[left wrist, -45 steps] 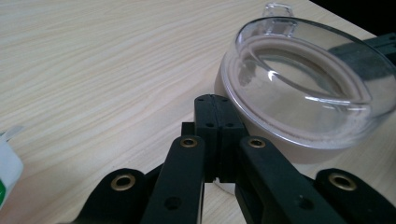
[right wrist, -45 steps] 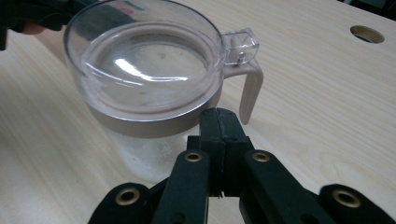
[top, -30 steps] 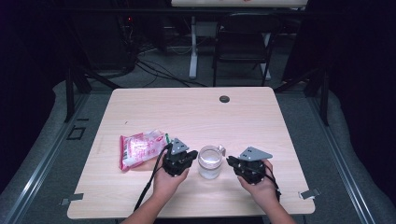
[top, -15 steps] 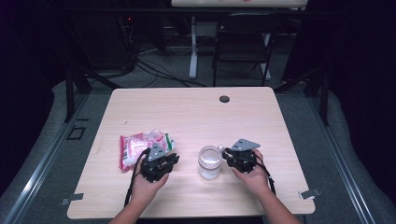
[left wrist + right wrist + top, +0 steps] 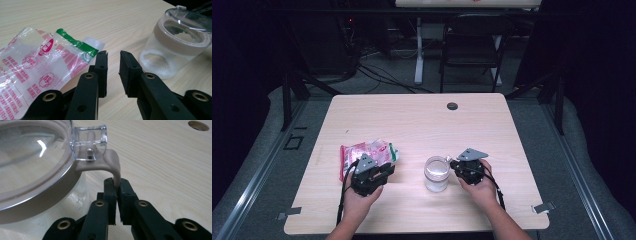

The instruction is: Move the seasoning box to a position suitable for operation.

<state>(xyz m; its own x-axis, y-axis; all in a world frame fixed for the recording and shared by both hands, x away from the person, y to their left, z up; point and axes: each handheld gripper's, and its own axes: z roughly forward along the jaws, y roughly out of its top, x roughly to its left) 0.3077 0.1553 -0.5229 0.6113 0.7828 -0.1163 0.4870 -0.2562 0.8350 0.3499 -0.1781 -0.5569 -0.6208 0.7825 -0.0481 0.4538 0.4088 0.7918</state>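
On the counter (image 5: 422, 125), a jar (image 5: 436, 173) stands between both grippers. The left hand-held gripper (image 5: 384, 171) touches a pink packet (image 5: 362, 151); the right hand-held gripper (image 5: 453, 164) meets the jar.

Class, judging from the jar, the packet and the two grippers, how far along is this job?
Done: the right gripper has clamped the jar's beige handle. In hand: the left gripper, jaws slightly apart, points between the packet and the jar, touching neither. Left: the clear lid is on and the packet lies flat on the table.
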